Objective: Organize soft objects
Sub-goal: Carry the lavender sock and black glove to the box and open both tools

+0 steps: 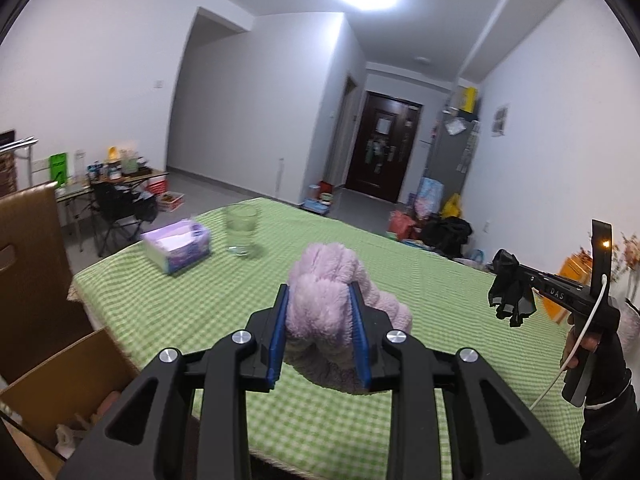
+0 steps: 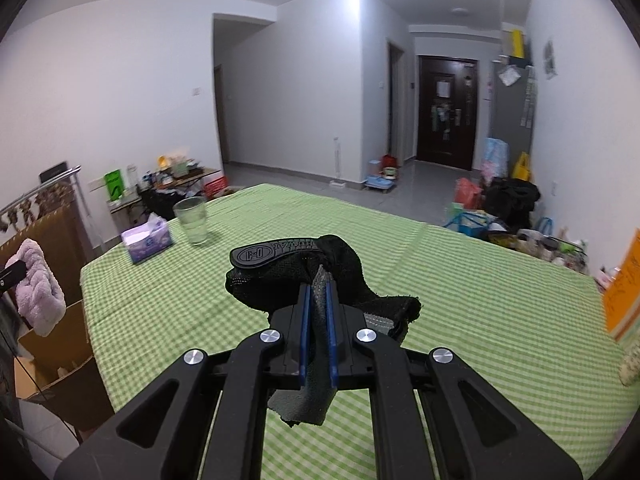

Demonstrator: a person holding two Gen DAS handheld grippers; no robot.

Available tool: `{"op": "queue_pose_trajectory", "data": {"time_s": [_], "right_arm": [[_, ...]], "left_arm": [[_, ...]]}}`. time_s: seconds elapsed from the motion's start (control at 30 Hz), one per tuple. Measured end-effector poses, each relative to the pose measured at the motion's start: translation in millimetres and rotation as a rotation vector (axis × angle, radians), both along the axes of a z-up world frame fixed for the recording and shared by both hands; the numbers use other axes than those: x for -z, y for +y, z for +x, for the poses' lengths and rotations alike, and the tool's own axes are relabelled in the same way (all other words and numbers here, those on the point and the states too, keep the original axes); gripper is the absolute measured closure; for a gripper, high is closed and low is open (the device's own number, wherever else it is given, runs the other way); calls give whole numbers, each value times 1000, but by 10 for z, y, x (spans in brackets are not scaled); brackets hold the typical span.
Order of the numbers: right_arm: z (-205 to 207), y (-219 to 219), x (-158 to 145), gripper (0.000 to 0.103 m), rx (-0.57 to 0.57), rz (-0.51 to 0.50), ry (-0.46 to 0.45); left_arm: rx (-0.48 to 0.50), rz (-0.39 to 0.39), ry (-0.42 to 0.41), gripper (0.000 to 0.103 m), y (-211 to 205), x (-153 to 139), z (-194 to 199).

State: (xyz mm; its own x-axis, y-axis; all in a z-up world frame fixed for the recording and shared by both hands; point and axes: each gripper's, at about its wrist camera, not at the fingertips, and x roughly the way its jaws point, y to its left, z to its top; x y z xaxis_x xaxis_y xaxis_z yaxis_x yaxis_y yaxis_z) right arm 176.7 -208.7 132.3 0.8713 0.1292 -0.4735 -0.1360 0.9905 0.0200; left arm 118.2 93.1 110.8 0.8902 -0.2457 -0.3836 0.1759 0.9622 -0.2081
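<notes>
Midway, I'd say: left gripper clamped on pink plush, right gripper pinching black glove, both lifted w/ neither yet in the cardboard box.

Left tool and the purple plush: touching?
Touching. The left wrist view shows the left tool with both blue pads pressed into the purple plush.

Glass right of tissue box — on table
</notes>
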Motion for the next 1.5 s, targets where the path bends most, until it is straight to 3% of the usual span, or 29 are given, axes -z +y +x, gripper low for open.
{"op": "queue_pose_trajectory", "data": {"time_s": [0.2, 0.43, 0.67, 0.83, 1.1, 1.3, 1.5], "right_arm": [[381, 740, 128, 95, -150, -3, 27], [699, 1880, 242, 95, -384, 4, 59], [720, 3056, 401, 95, -661, 7, 110], [642, 3808, 536, 95, -836, 4, 163], [525, 4475, 770, 95, -968, -12, 228], [535, 4731, 1256, 95, -981, -127, 376], [561, 4899, 1651, 95, -974, -202, 458]], "left_arm": [[-144, -8, 24, 77, 602, 53, -30], [-380, 13, 35, 77, 1412, 23, -292], [-672, 22, 49, 76, 2073, 138, -828], [-805, -7, 146, 76, 2470, 408, -1064], [-857, -48, 180, 76, 2829, 568, -1108], [-817, -101, 338, 76, 2943, 1184, -796], [-745, -142, 489, 75, 2903, 1799, -505]]}}
